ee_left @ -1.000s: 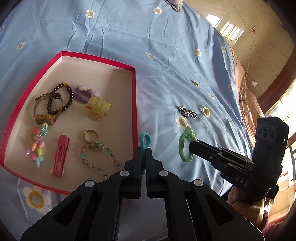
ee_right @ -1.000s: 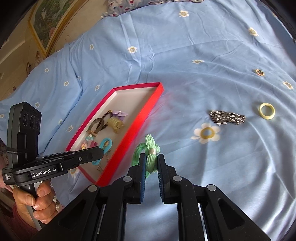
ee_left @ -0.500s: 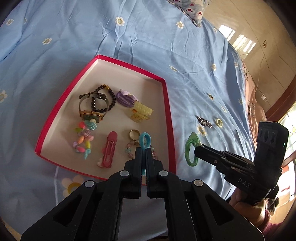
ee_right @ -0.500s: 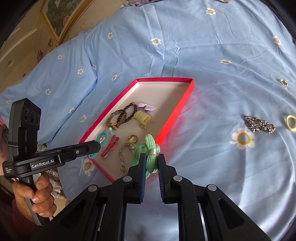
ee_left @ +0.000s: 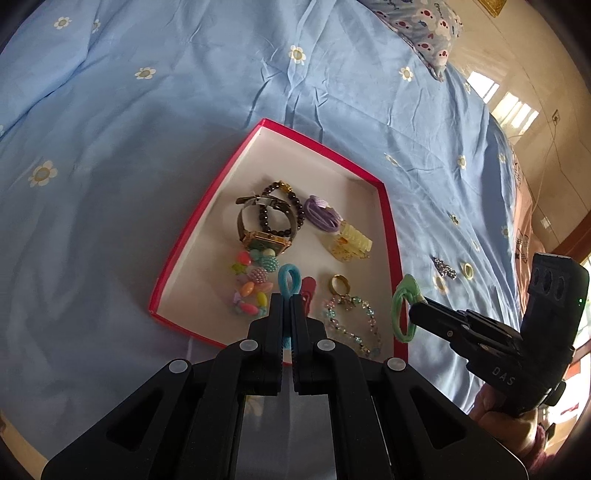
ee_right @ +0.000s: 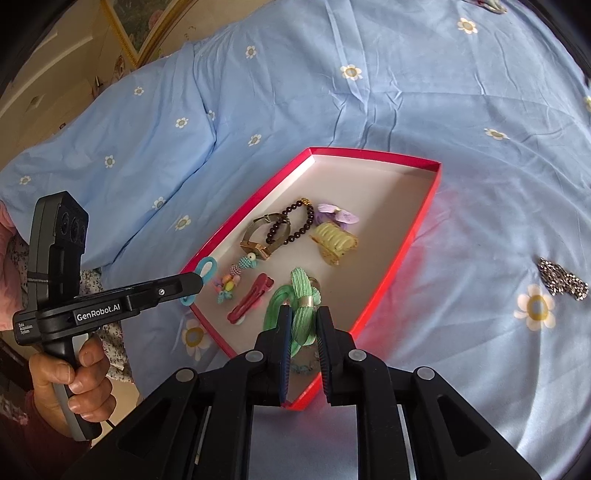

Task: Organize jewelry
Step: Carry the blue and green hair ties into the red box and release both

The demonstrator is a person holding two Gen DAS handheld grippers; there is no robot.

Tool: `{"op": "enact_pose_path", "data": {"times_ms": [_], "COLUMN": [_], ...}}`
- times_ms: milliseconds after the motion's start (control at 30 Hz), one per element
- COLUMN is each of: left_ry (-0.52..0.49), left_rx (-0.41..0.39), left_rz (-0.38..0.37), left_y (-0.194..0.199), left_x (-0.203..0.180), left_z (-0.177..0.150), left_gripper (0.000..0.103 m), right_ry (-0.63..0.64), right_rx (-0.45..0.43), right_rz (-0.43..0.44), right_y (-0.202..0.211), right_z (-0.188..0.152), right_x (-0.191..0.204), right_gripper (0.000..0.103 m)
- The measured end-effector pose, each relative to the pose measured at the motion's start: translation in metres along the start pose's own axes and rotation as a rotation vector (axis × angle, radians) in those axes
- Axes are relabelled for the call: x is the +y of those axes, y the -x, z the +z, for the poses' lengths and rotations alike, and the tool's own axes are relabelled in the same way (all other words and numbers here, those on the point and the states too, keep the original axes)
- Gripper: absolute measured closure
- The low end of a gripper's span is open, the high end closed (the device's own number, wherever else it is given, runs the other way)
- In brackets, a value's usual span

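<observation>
A red-rimmed box [ee_left: 207, 206] [ee_right: 373, 153] lies on the blue bedspread. It holds a watch [ee_left: 264, 236], a dark bead bracelet [ee_right: 295, 221], a purple tie [ee_left: 323, 216], a yellow claw clip [ee_right: 334, 242], a red clip [ee_right: 249, 299], a ring [ee_left: 340, 284] and bead strings. My left gripper [ee_left: 288, 301] is shut on a blue hair tie [ee_left: 289, 278] above the box's near end. My right gripper [ee_right: 301, 315] is shut on a green hair tie [ee_right: 295, 299] above the box's near right corner; it also shows in the left wrist view [ee_left: 400, 314].
On the bedspread right of the box lie a silver sparkly piece [ee_right: 563, 280] [ee_left: 445, 266] and a yellow ring [ee_left: 468, 270]. A patterned pillow [ee_left: 417, 26] lies at the far end of the bed. Floor shows beyond the bed's right edge.
Both grippers have risen and moved over the box's near end with their hair ties still held. The box now sits farther below and more central in both views.
</observation>
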State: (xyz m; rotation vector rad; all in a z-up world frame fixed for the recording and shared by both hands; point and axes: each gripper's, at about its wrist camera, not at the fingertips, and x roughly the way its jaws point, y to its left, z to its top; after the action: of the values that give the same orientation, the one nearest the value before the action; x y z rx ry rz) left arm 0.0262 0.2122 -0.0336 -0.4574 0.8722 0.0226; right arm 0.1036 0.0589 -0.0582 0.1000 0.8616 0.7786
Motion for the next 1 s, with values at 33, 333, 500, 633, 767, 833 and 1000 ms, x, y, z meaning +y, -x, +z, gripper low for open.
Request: {"op": "enact_pose_path", "data": {"times_ms": [33,333,500,633,767,833,1000], "left_ry": [0.005,0.058,0.064,0.08,0.082,0.08,0.08], "left_rx": [-0.001,0.007,0.016,0.023,0.021,0.021,0.021], "left_rz": [0.006,0.06,0.067,0.057,0.057,0.059,0.06], "left_y": [0.0,-0.015,-0.022,-0.025,-0.026,-0.026,-0.026], "left_x": [0.003,0.03,0.035,0.038,0.038,0.038,0.038], "left_z": [0.0,0.004,0.003,0.002,0.001,0.001,0.001], "left_gripper": [0.101,0.101,0.101,0.1,0.1,0.1,0.097], "right_ry": [0.004,0.035,0.048,0.06,0.076,0.08,0.081], "right_rx": [0.004,0.057,0.074,0.079,0.082,0.083,0.084], "right_rz": [0.002,-0.005,-0.023,-0.043,-0.055,-0.058,-0.062], "right_y": [-0.002,-0.033,-0.043,-0.048,-0.05,-0.05,-0.05], "right_z": [0.001,0.004,0.004,0.005,0.004,0.004,0.004], "right_x": [0.002,0.009,0.011,0.012,0.015,0.016,0.017], "right_gripper": [0.088,0.087,0.087,0.087,0.087,0.087,0.085]}}
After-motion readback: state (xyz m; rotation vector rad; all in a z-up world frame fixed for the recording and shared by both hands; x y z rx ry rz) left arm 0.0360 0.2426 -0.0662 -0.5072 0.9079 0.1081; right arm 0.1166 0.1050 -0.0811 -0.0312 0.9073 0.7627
